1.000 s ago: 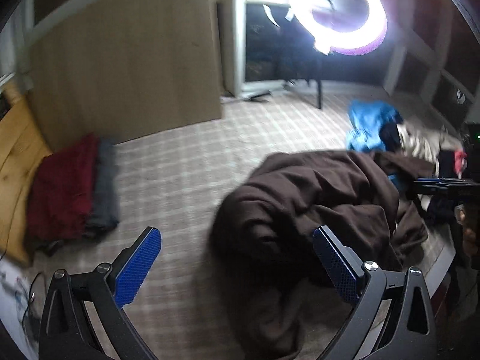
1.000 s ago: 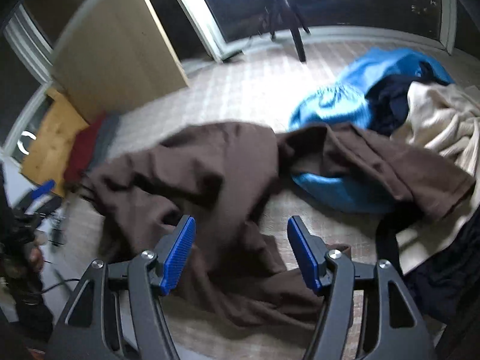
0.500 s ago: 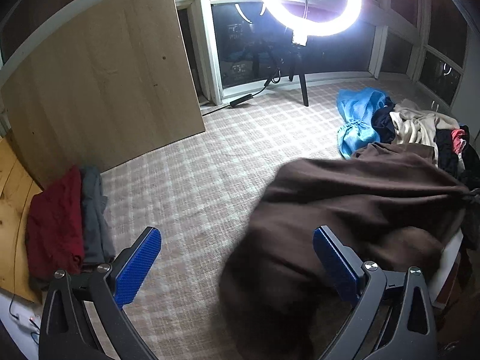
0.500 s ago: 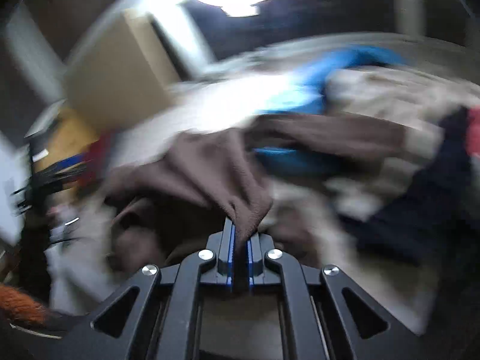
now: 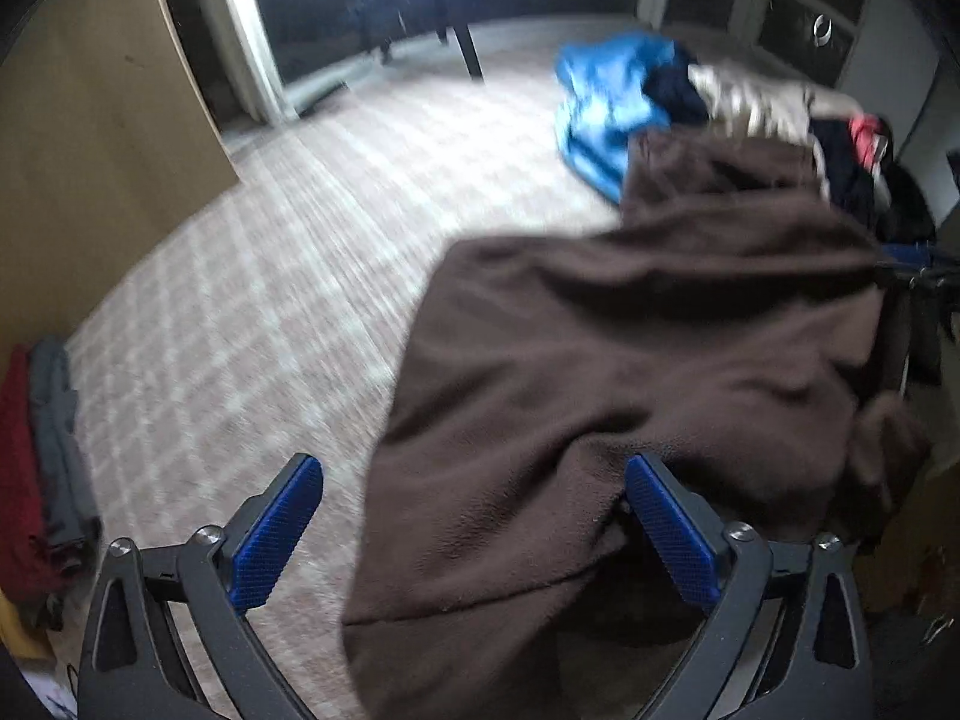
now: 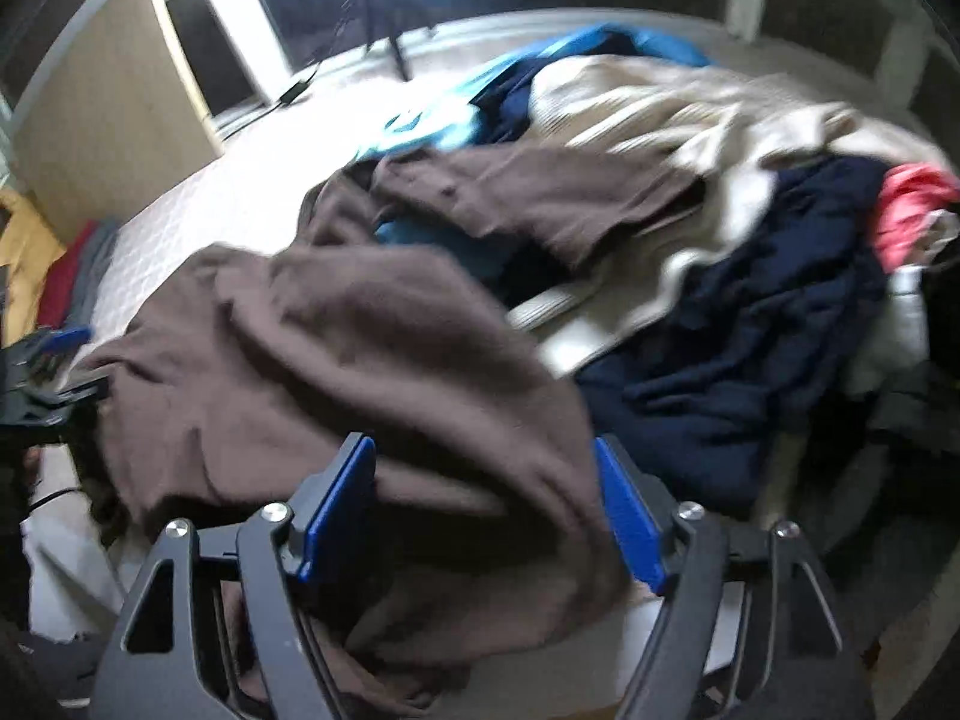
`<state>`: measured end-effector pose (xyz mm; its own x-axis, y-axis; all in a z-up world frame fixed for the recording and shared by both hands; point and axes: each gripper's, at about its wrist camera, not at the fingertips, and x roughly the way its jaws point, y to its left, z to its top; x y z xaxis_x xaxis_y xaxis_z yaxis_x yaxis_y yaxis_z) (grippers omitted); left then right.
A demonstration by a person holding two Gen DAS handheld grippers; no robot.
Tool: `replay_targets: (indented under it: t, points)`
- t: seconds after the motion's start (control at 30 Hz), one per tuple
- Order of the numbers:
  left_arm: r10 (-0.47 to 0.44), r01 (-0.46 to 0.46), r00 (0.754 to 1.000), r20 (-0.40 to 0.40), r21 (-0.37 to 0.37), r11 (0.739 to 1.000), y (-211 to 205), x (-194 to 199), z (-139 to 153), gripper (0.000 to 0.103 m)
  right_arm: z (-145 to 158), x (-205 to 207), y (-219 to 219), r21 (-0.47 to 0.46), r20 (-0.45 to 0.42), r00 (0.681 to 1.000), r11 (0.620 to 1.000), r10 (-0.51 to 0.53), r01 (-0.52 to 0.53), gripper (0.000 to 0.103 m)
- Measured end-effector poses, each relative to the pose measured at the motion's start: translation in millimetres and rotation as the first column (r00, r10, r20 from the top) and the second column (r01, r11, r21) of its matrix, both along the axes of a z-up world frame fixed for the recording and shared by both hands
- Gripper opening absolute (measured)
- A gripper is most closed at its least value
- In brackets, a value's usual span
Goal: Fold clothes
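A large brown fleece garment (image 5: 630, 372) lies crumpled on the checked surface (image 5: 288, 276). My left gripper (image 5: 474, 516) is open, with the garment's near edge lying between its blue pads; the left pad (image 5: 270, 534) is over bare surface. In the right wrist view the same brown garment (image 6: 336, 372) drapes between the open blue pads of my right gripper (image 6: 486, 498). The left gripper shows at that view's left edge (image 6: 54, 360).
A pile of unfolded clothes sits at the right: blue (image 5: 606, 102), navy (image 6: 750, 324), cream (image 6: 678, 114) and pink (image 6: 912, 204). Folded red (image 5: 18, 480) and grey (image 5: 60, 432) garments lie at the left. A wooden panel (image 5: 90, 138) and tripod legs (image 5: 462, 48) stand at the back.
My right gripper, shut on the brown garment half a second ago, has opened and the cloth now lies loose between its pads. The garment has spread lower. The left gripper stayed open.
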<state>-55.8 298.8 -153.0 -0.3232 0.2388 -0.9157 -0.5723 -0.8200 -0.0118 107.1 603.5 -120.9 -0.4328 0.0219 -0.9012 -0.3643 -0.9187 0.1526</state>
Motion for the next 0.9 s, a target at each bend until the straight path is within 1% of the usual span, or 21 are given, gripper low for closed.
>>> replay_targets:
  t: [0.03, 0.07, 0.1, 0.17, 0.23, 0.3, 0.37, 0.4, 0.47, 0.5, 0.53, 0.57, 0.6, 0.63, 0.67, 0.7, 0.73, 0.77, 0.83, 0.87, 0.9]
  points:
    - [0.010, -0.010, 0.999, 0.033, 0.012, 1.000, -2, -2, -5, 0.046, 0, -1, -1, -0.005, 0.003, 1.000, 1.000, 0.010, -0.010, 0.005]
    - [0.033, -0.036, 0.997, 0.071, 0.037, 0.999, -6, -4, -8, 0.031, 5, -2, -1, -0.013, -0.012, 1.000, 1.000, 0.019, -0.019, 0.006]
    - [0.053, -0.060, 0.994, 0.097, 0.066, 0.996, -11, -6, -8, 0.026, 17, -4, -1, -0.022, -0.045, 0.999, 0.999, 0.026, -0.027, 0.006]
    - [0.076, -0.089, 0.992, 0.100, 0.131, 0.987, -26, -6, 2, 0.018, 39, -6, -1, -0.039, -0.111, 0.993, 0.998, 0.039, -0.043, 0.005]
    - [0.102, -0.116, 0.991, 0.087, 0.177, 0.977, -44, -1, 18, 0.014, 69, -15, -7, -0.023, -0.182, 0.981, 0.997, 0.067, -0.073, 0.005]
    - [0.135, -0.144, 0.989, 0.060, 0.206, 0.968, -64, 7, 38, 0.013, 103, -31, -23, -0.004, -0.256, 0.957, 0.990, 0.134, -0.139, 0.005]
    - [0.184, -0.179, 0.983, -0.006, 0.201, 0.963, -88, 20, 63, 0.013, 134, -52, -47, 0.016, -0.329, 0.919, 0.975, 0.217, -0.224, 0.005]
    - [0.207, -0.196, 0.978, -0.031, 0.202, 0.959, -100, 24, 73, 0.013, 149, -66, -63, 0.023, -0.366, 0.892, 0.961, 0.264, -0.275, 0.005]
    - [0.263, -0.245, 0.962, -0.067, 0.198, 0.949, -128, 34, 87, 0.013, 172, -94, -95, 0.012, -0.446, 0.831, 0.930, 0.333, -0.367, 0.005]
    - [0.300, -0.282, 0.950, -0.080, 0.186, 0.941, -146, 39, 91, 0.016, 179, -111, -114, -0.002, -0.483, 0.791, 0.903, 0.376, -0.430, 0.006]
    - [0.343, -0.327, 0.935, -0.092, 0.154, 0.932, -164, 44, 93, 0.020, 182, -127, -134, 0.000, -0.494, 0.752, 0.865, 0.436, -0.502, 0.011]
    - [0.378, -0.368, 0.920, -0.103, 0.108, 0.924, -179, 48, 91, 0.027, 182, -141, -152, 0.018, -0.467, 0.733, 0.834, 0.494, -0.551, 0.024]
    - [0.408, -0.402, 0.907, -0.108, 0.071, 0.913, -192, 51, 88, 0.027, 179, -149, -162, 0.040, -0.431, 0.740, 0.830, 0.516, -0.556, 0.032]
    - [0.445, -0.444, 0.888, -0.111, 0.039, 0.895, -205, 55, 84, 0.025, 175, -151, -165, 0.061, -0.405, 0.759, 0.844, 0.509, -0.533, 0.051]
    - [0.482, -0.484, 0.869, -0.115, 0.007, 0.875, -219, 59, 80, 0.024, 168, -149, -163, 0.066, -0.391, 0.774, 0.854, 0.499, -0.517, 0.064]
    - [0.507, -0.511, 0.854, -0.115, -0.010, 0.859, -230, 62, 77, 0.024, 159, -143, -156, 0.055, -0.388, 0.784, 0.861, 0.485, -0.505, 0.067]
    - [0.515, -0.520, 0.850, -0.110, -0.010, 0.854, -236, 64, 76, 0.025, 150, -137, -149, 0.044, -0.384, 0.794, 0.868, 0.471, -0.494, 0.068]
    - [0.517, -0.521, 0.849, -0.105, -0.009, 0.853, -238, 65, 76, 0.025, 136, -133, -142, 0.026, -0.363, 0.812, 0.876, 0.457, -0.481, 0.068]
    - [0.497, -0.499, 0.862, -0.095, 0.010, 0.867, -230, 59, 74, 0.030, 93, -130, -129, -0.039, -0.275, 0.860, 0.889, 0.429, -0.456, 0.068]
    - [0.477, -0.476, 0.875, -0.089, 0.024, 0.879, -222, 54, 74, 0.034, 70, -126, -124, -0.080, -0.228, 0.883, 0.896, 0.411, -0.437, 0.068]
    - [0.444, -0.442, 0.892, -0.083, 0.039, 0.896, -210, 47, 74, 0.039, 48, -122, -120, -0.125, -0.183, 0.902, 0.901, 0.391, -0.416, 0.068]
